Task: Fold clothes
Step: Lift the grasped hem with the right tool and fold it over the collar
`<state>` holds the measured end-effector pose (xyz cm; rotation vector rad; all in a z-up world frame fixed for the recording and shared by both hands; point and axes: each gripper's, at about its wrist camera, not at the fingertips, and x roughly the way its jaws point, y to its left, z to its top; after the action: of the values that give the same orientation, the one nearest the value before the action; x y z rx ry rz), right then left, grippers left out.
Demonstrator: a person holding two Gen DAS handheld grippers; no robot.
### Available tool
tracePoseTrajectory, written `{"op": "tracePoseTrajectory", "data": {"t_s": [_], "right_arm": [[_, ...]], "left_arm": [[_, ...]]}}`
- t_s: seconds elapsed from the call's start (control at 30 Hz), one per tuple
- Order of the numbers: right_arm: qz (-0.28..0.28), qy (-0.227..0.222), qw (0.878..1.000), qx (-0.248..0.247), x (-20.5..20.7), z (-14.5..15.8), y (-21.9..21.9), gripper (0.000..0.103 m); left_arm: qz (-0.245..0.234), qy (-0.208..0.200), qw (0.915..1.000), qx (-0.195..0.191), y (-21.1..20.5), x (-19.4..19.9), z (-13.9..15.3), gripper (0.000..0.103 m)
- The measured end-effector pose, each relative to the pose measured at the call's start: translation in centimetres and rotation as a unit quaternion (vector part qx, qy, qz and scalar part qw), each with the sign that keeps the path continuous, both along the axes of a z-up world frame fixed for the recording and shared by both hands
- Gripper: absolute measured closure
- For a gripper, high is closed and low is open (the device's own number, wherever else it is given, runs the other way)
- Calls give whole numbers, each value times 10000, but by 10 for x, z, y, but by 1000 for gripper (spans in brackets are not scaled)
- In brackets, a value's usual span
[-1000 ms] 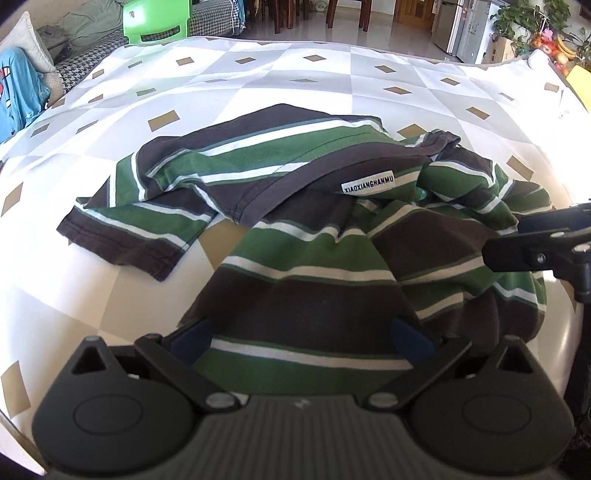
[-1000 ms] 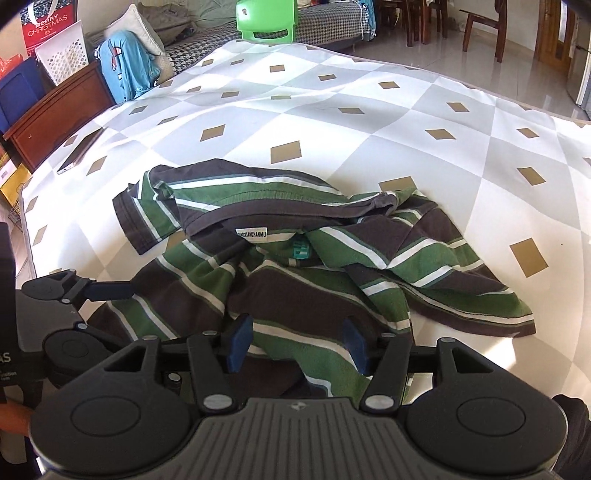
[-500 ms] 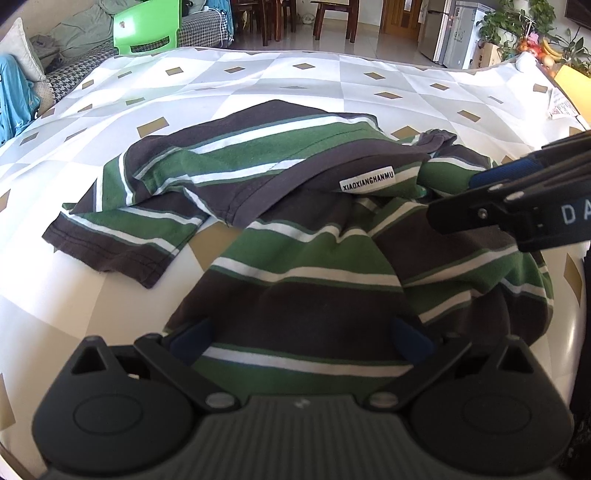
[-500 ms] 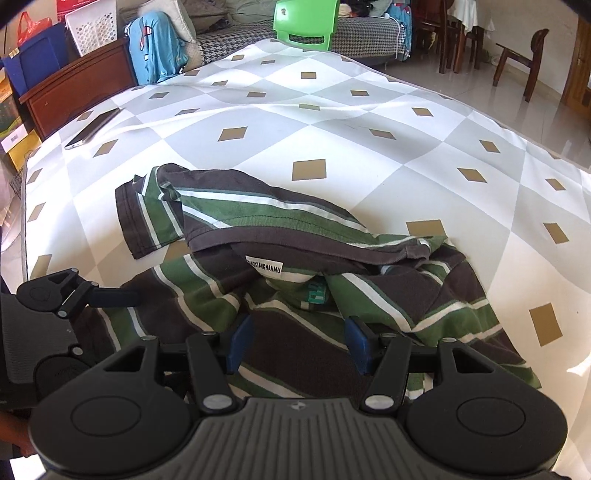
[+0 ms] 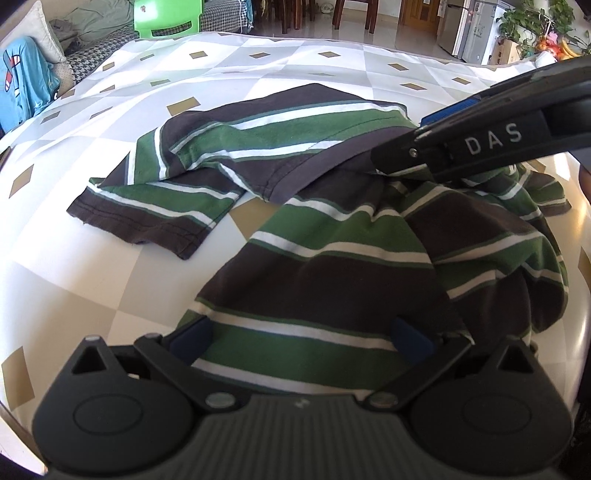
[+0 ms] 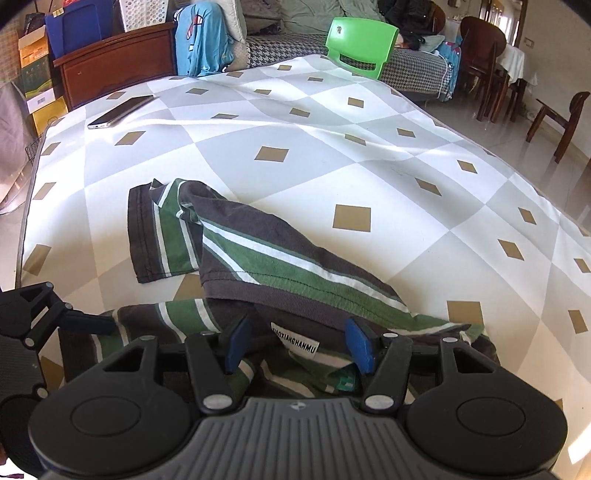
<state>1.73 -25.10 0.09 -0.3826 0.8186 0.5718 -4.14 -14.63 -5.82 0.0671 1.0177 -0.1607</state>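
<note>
Lying rumpled on the near part of a table (image 6: pixel 369 155), a striped shirt (image 5: pixel 332 236) in dark brown, green and white spreads unevenly over the cover. One short sleeve (image 5: pixel 147 210) lies flat to the left in the left wrist view, its dark hem on the cloth. A folded layer with a dark hem band crosses the middle of the shirt, and beneath it in the right wrist view sits a white neck label (image 6: pixel 294 341) with black lettering, beside a small green tag (image 6: pixel 345 384).

The left hand-held gripper (image 5: pixel 301 338) hovers low over the near end of the shirt, its jaws wide apart with striped fabric showing between the blue pads; whether the pads touch the cloth cannot be told. The right hand-held gripper (image 6: pixel 297 347) points down at the collar area, jaws partly open on either side of the neck label, the pads not pressing on it. In the left wrist view its black finger, marked with white letters, reaches in from the right across the shirt's upper edge.

The table cover is white and grey with gold diamonds. A phone (image 6: pixel 120 110) lies near the table's far left corner. Beyond the table stand a green chair (image 6: pixel 360 46), a sofa (image 6: pixel 295 22) with cushions and blue clothing, and dark wooden chairs (image 6: pixel 487 66).
</note>
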Motion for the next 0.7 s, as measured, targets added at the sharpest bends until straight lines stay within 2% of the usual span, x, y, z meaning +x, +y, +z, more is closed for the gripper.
{"op": "tracePoseTrajectory", "data": {"t_s": [0.33, 0.57, 0.7], "right_arm": [[561, -159, 9979, -275, 12, -13, 16, 43], [520, -201, 9981, -242, 21, -23, 17, 43], [256, -133, 9996, -1, 29, -21, 14, 59]], "left_arm": [[201, -166, 9995, -179, -9, 20, 3, 0], [143, -368, 9992, -80, -18, 20, 1, 0], [145, -419, 9990, -72, -19, 19, 1, 0]]}}
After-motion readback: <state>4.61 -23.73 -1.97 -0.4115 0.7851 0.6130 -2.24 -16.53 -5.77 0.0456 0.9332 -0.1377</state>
